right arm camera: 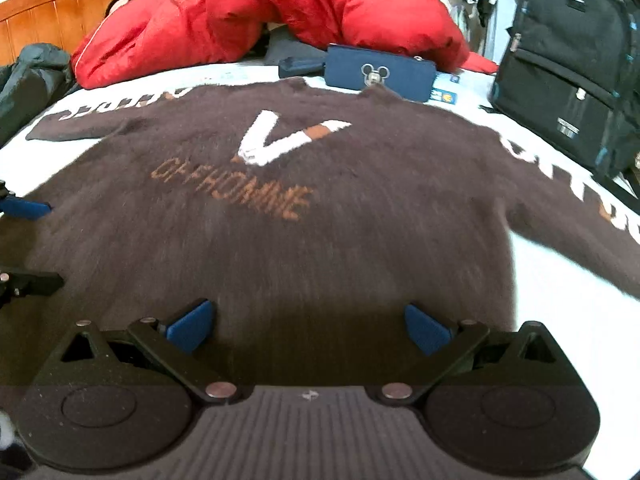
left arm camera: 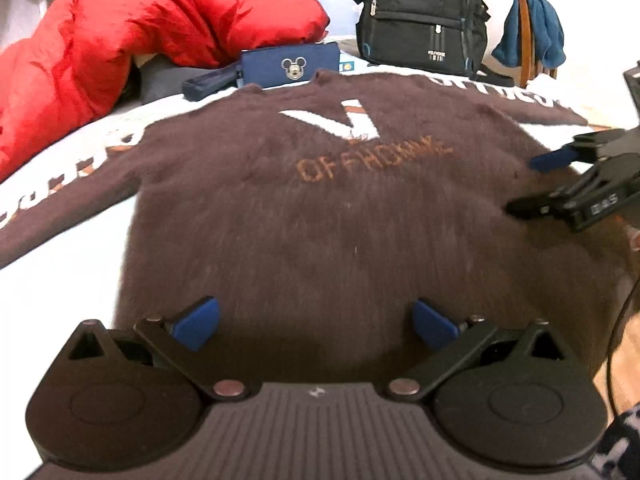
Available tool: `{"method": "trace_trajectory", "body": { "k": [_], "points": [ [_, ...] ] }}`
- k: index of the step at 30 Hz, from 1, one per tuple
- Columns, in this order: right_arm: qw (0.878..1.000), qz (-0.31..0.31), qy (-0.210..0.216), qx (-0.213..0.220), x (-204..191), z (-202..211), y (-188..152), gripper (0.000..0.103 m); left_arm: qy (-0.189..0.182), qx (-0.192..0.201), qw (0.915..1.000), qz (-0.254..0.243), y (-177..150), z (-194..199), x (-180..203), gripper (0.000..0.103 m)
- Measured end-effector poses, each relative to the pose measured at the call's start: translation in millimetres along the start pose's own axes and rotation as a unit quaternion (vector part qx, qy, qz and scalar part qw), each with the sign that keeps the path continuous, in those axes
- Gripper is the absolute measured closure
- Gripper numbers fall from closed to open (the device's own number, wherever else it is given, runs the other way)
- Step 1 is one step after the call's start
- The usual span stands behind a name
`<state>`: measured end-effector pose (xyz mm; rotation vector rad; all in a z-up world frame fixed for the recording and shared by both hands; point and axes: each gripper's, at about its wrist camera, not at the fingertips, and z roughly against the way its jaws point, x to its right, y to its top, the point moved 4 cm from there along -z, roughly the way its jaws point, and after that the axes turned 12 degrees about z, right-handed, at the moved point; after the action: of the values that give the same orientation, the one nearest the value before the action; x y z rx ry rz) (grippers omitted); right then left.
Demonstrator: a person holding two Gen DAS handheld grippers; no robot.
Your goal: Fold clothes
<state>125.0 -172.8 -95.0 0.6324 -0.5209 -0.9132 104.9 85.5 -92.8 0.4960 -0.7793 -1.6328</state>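
A dark brown fuzzy sweater (left arm camera: pixel 320 216) (right arm camera: pixel 304 240) lies flat, front up, on the white bed (left arm camera: pixel 60 280), collar at the far side. It shows a white V and orange lettering, and both sleeves, with white letters, are spread out sideways. My left gripper (left arm camera: pixel 316 320) hovers open over the hem area, nothing between its blue pads (left arm camera: pixel 196 324). My right gripper (right arm camera: pixel 308 326) is likewise open over the hem on the other side. Each gripper shows in the other's view: the right gripper (left arm camera: pixel 532 182) at the right edge, the left gripper (right arm camera: pixel 36 244) at the left edge.
A red puffy quilt (left arm camera: pixel 132 28) (right arm camera: pixel 272 12) is heaped beyond the collar. A navy pouch with a mouse badge (left arm camera: pixel 288 66) (right arm camera: pixel 376 72) touches the neckline. A black backpack (left arm camera: pixel 420 16) (right arm camera: pixel 576 64) stands at the back right, beside a chair draped with blue cloth (left arm camera: pixel 532 32). A wooden headboard (right arm camera: pixel 60 12) is far left.
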Motion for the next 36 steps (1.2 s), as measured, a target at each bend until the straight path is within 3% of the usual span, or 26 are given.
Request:
{"method": "trace_trajectory", "body": {
  "k": [6, 13, 18, 21, 28, 33, 36],
  "points": [
    [1.0, -0.016, 0.004, 0.016, 0.5, 27.0, -32.7, 0.0, 0.011, 0.002, 0.9997, 0.024, 1.9, 8.2, 5.4, 0.001],
    [0.999, -0.024, 0.021, 0.022, 29.4, 43.3, -20.7, 0.0, -0.004, -0.004, 0.9994, 0.035, 30.7, 2.2, 38.3, 0.001],
    [0.997, -0.021, -0.06, 0.051, 101.0, 52.5, 5.0, 0.0, -0.019, -0.011, 0.9991, 0.035, 40.3, -10.0, 70.2, 0.001],
    [0.993, -0.078, -0.079, 0.046, 173.3, 46.6, 13.0, 0.0, -0.04, -0.023, 0.9984, 0.032, 36.4, -15.9, 88.2, 0.001],
    [0.97, -0.242, -0.022, 0.028, 314.3, 3.7, 2.7, 0.0, -0.039, -0.024, 0.9989, 0.003, 42.3, -22.8, 113.0, 0.001],
    [0.956, -0.293, -0.014, -0.02, 350.7, -20.6, -33.3, 0.0, -0.028, -0.034, 0.999, 0.009, 39.9, -31.8, 110.0, 0.001],
    [0.951, -0.308, -0.027, -0.021, 366.8, -7.5, -59.9, 0.0, -0.016, -0.034, 0.9993, 0.006, 36.2, -35.3, 107.9, 0.001]
  ]
}}
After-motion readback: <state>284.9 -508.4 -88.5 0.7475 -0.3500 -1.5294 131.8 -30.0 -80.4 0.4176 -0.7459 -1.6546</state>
